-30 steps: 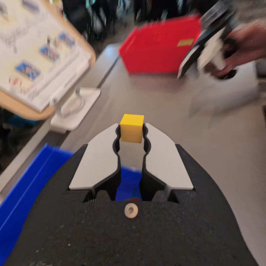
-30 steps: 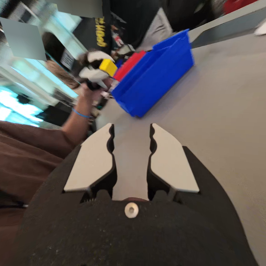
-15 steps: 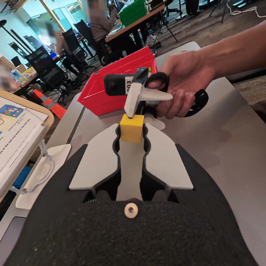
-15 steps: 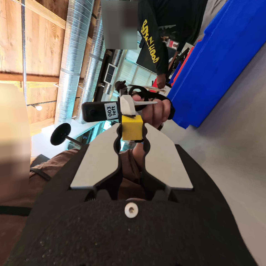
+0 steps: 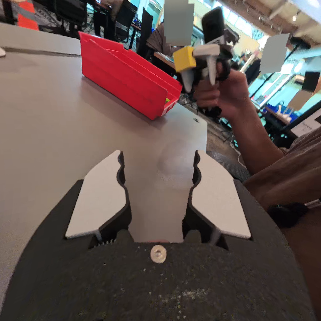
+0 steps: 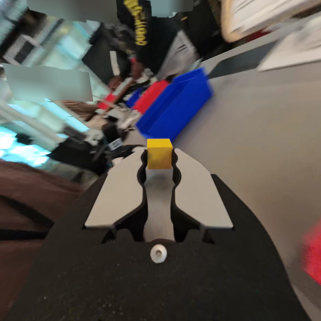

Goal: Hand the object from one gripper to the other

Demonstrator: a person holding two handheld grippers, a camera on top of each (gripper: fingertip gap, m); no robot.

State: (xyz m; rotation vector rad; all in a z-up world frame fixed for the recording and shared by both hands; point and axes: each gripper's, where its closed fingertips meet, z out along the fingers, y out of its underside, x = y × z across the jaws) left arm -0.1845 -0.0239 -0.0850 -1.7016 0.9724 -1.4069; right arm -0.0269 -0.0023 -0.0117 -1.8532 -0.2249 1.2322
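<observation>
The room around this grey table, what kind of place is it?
Probably a shared workshop or lab office: plastic parts bins, a red bin and a blue bin, stand on the grey table, with dark office chairs and other desks behind.

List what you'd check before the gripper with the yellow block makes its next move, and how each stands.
1. Right gripper shut on the yellow cube: ok.
2. Cube squarely between the fingertips: ok.
3. Left gripper open and empty: ok.
4. Left gripper away from the cube: ok.
5. Red bin unobstructed: ok.
6. Grip firmness: cannot tell.
</observation>
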